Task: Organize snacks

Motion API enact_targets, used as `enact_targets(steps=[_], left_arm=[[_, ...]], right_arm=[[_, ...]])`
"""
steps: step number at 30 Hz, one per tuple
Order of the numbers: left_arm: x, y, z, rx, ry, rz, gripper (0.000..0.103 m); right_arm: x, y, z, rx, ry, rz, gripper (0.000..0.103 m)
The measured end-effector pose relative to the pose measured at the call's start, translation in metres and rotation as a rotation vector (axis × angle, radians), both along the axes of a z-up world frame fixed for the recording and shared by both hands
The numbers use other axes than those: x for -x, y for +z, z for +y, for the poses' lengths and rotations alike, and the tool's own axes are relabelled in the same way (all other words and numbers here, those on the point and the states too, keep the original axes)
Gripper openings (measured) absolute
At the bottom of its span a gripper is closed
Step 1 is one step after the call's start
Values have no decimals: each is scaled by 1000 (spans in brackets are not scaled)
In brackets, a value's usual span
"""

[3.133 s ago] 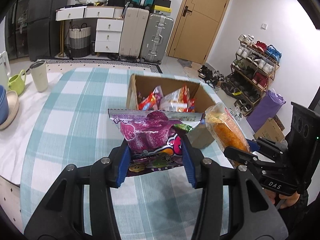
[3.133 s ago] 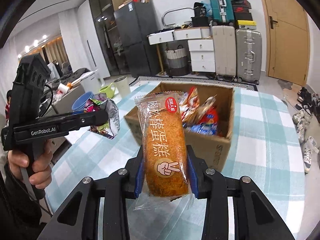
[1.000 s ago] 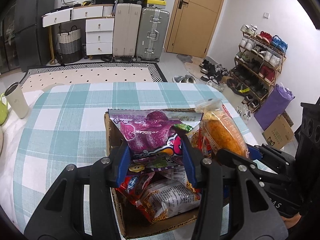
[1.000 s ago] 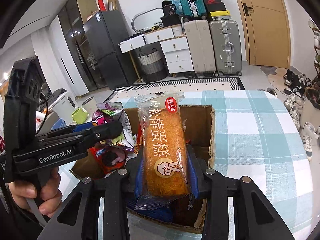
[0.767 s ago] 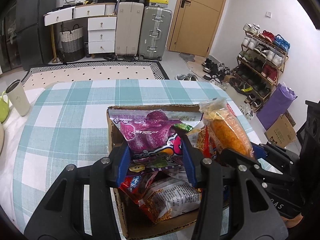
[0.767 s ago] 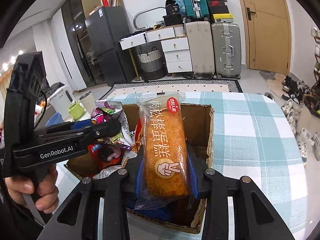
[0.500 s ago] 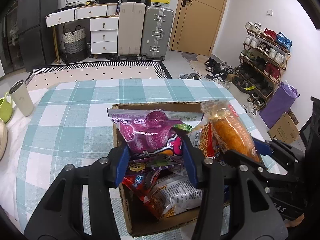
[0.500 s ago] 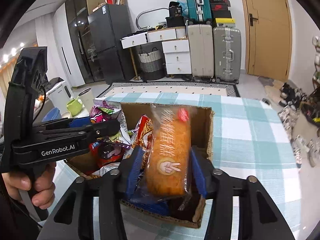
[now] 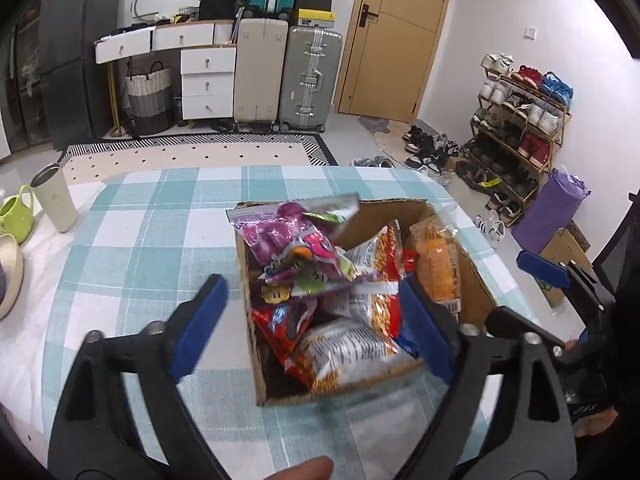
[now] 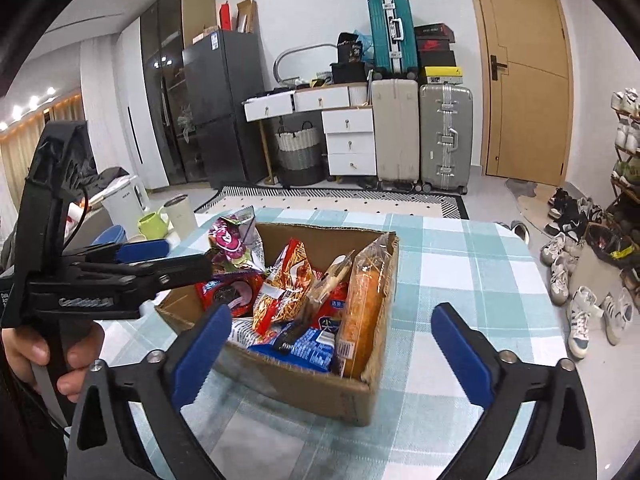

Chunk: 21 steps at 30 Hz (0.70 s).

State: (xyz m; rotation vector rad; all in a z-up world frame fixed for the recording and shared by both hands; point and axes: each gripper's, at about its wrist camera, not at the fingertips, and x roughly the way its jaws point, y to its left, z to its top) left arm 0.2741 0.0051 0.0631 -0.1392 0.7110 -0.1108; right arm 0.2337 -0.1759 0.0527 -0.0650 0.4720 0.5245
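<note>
Both your left gripper (image 9: 312, 324) and right gripper (image 10: 334, 344) have just sprung wide, empty. That purple packet (image 9: 296, 244) sits high on the box (image 9: 472, 280) pile; brush it pulling away and it slides onto the worktop (image 9: 140, 240).

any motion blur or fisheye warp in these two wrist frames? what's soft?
Left wrist view: purple snack bag is smeared at its top edge, and the orange cake pack is soft; the cardboard box stays fairly crisp. Right wrist view: the logo on the left gripper is blurred. Both views: strong barrel warp with dark corners; the door bows.
</note>
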Motion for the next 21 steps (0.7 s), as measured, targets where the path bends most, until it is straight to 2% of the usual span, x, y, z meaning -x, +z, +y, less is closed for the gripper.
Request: enact_targets(steps=[1, 13, 21], left_arm=[[7, 2, 0, -2, 1, -8, 103], [93, 13, 3, -27, 11, -81, 102], [141, 10, 6, -27, 41, -152, 102]], right_arm=[[5, 0, -2, -2, 0, -6, 102], [60, -1, -13, -27, 37, -96, 102], [84, -14, -14, -44, 60, -138, 102]])
